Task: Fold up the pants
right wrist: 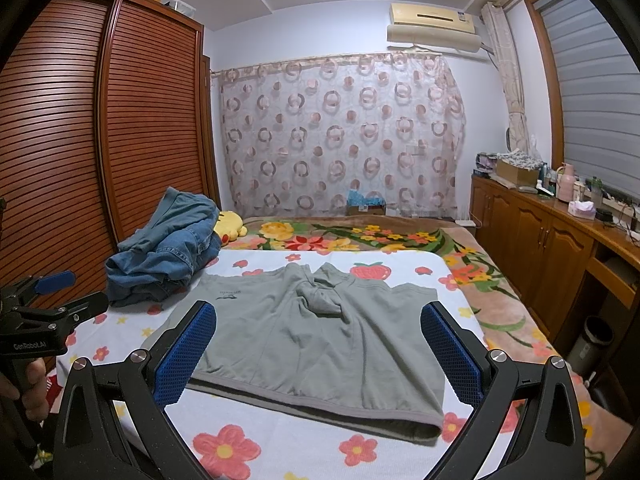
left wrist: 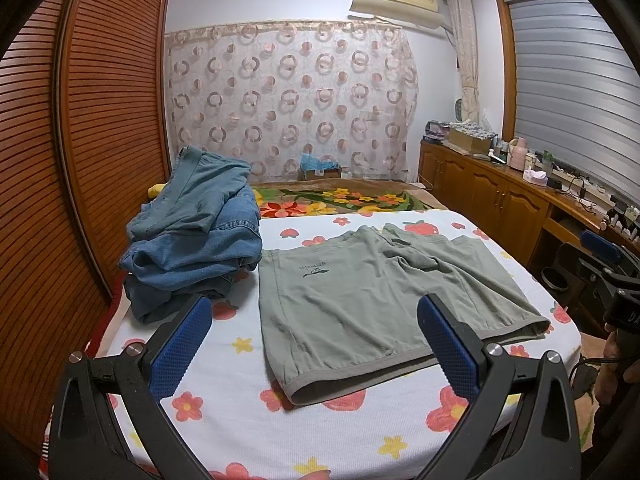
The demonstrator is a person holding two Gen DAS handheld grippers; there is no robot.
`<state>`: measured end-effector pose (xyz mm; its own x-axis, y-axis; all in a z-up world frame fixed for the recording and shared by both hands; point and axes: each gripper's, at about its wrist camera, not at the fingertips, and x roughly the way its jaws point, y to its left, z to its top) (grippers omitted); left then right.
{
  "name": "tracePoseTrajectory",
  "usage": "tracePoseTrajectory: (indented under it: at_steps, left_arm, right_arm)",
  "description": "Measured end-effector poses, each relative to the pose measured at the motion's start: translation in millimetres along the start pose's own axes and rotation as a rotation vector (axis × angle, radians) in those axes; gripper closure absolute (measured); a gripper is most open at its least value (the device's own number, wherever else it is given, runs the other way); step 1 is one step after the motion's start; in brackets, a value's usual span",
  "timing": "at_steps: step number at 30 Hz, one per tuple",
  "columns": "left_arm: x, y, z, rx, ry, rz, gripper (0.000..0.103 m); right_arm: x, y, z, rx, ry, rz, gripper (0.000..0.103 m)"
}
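Observation:
Grey-green shorts [left wrist: 360,304] lie spread flat on the white flowered sheet [left wrist: 248,412], waistband toward me, crotch fabric bunched at the far middle. They show in the right wrist view too [right wrist: 316,340]. My left gripper [left wrist: 316,344] is open and empty, hovering above the near left part of the shorts. My right gripper [right wrist: 320,348] is open and empty, hovering above the waistband. The right gripper appears at the right edge of the left wrist view [left wrist: 608,264]; the left gripper appears at the left of the right wrist view [right wrist: 60,292].
A pile of blue denim clothes [left wrist: 192,236] lies at the bed's far left, beside a slatted wooden wardrobe [left wrist: 80,160]. A yellow plush toy [right wrist: 230,224] sits behind the pile. A wooden cabinet [right wrist: 540,240] with clutter runs along the right wall. A flowered blanket [right wrist: 360,236] covers the far bed.

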<state>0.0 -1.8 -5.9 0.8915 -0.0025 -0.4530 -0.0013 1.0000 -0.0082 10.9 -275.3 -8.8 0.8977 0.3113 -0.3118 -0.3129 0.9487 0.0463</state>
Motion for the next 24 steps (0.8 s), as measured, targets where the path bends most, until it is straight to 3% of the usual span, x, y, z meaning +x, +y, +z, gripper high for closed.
tracePoseTrajectory:
  at_steps: [24]
  left_arm:
    - [4.0, -4.4, -1.5, 0.002, -0.003, -0.001, 0.000]
  right_arm:
    - [-2.5, 4.4, 2.0, -0.005, -0.005, -0.003, 0.001]
